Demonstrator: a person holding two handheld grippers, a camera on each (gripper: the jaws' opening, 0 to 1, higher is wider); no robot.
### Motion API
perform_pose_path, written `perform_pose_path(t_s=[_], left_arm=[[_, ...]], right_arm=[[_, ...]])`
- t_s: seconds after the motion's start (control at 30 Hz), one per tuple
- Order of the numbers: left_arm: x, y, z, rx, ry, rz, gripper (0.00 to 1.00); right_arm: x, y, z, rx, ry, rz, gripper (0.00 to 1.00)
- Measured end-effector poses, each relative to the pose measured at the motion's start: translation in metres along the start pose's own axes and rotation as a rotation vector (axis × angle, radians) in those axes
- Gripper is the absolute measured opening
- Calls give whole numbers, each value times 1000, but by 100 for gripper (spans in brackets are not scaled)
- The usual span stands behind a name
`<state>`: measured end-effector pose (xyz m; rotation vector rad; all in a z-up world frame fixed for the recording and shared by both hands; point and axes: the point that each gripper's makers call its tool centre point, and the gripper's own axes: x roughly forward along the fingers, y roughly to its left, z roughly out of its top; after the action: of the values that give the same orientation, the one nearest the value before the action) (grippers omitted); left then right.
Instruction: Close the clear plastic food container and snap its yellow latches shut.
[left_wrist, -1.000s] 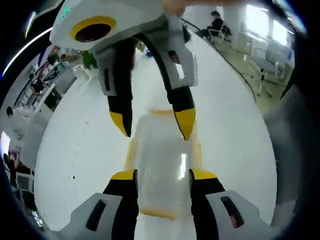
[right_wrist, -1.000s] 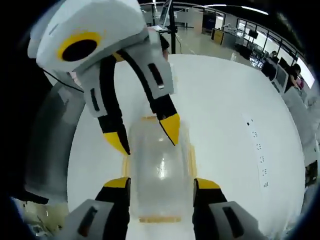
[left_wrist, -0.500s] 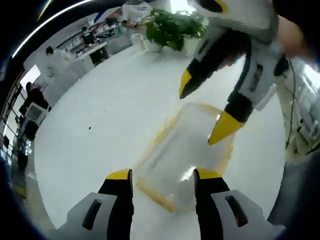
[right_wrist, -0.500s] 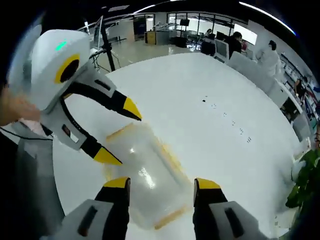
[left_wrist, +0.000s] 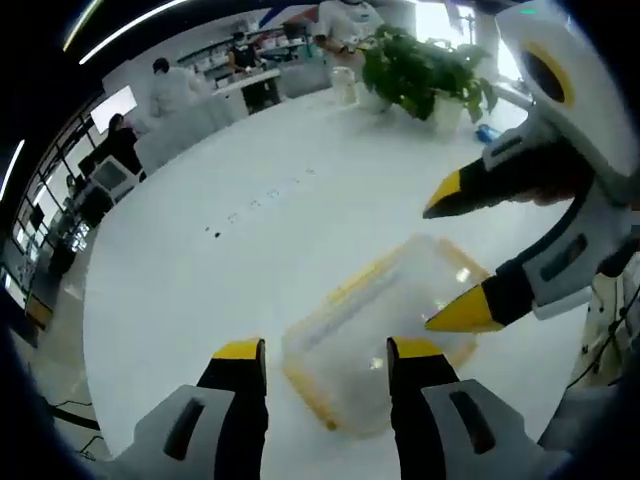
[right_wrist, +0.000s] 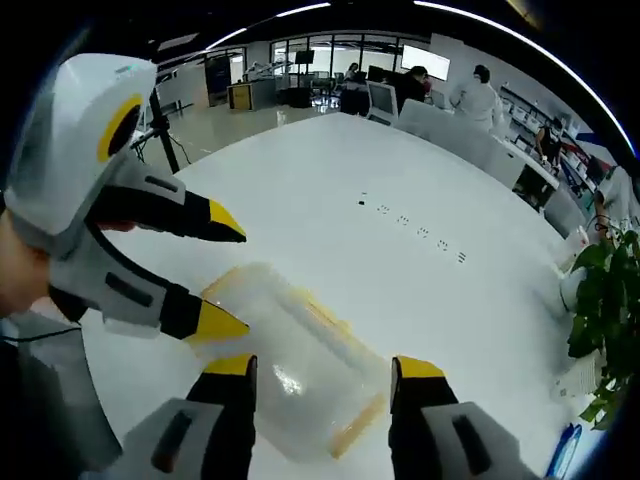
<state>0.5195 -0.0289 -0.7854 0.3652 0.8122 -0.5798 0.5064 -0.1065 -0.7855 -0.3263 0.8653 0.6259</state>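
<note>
Clear container (left_wrist: 385, 330) flat on white table (left_wrist: 200, 270), lid down, yellow latches (right_wrist: 357, 425) along rim. Left tool (left_wrist: 325, 352) jaws apart, straddling near end at 6 o'clock. Right tool (right_wrist: 325, 370) likewise spread, empty, at opposite end. Likely bracing box before pressing latches.

Open-plan lab/office: monitors (right_wrist: 382, 97), white-coated people (left_wrist: 172, 88).

No readable text anywhere — no labels, brands, numbers or signs can be made out.
</note>
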Motion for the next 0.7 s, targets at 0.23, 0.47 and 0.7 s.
perform_pose_path(t_s=[0.23,0.47,0.7], left_arm=[[-6,13,-4,-235,-123,-19,44],[-6,15,-12,-398,-209,-31,44],[3,18,-25,-499,-198,-38,45]], right_arm=[[-6,-6,-2,184,-145,29,52],[-12,-25,-14,427,-297,-9,50],[-10,-34,-27,559,-323,1,51]])
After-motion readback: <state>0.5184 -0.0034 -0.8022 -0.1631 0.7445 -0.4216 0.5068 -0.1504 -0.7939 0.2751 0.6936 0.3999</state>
